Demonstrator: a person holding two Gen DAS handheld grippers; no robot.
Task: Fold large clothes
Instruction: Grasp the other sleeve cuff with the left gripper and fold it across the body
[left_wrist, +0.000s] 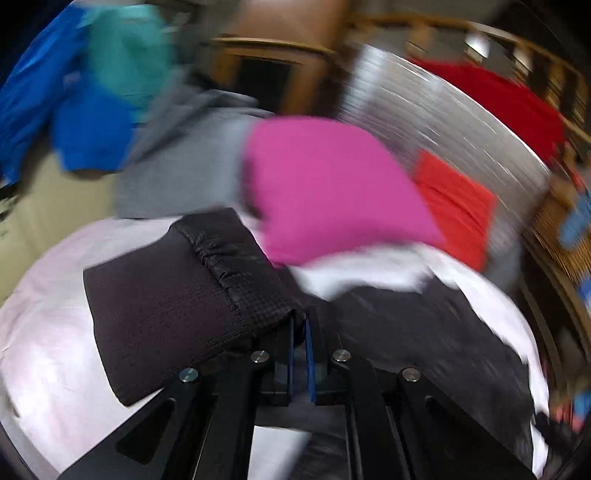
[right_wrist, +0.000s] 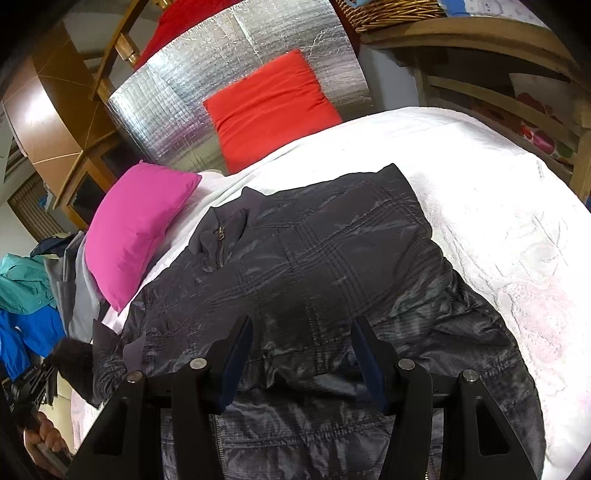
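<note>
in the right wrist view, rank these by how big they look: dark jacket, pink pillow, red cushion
1. dark jacket, plainly the largest.
2. and 3. pink pillow and red cushion look about alike; the cushion lies farther from the camera, so I won't rank them.

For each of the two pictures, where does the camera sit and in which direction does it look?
Left wrist view: sits on the left gripper, looks along its shut fingers, which pinch the dark jacket's cuff, toward the pink pillow.
Right wrist view: sits on the right gripper, looks down over open fingers at the jacket spread on the white bed cover; a hand shows at lower left.
Shared: jacket, pink pillow, red cushion, silver headboard.
</note>
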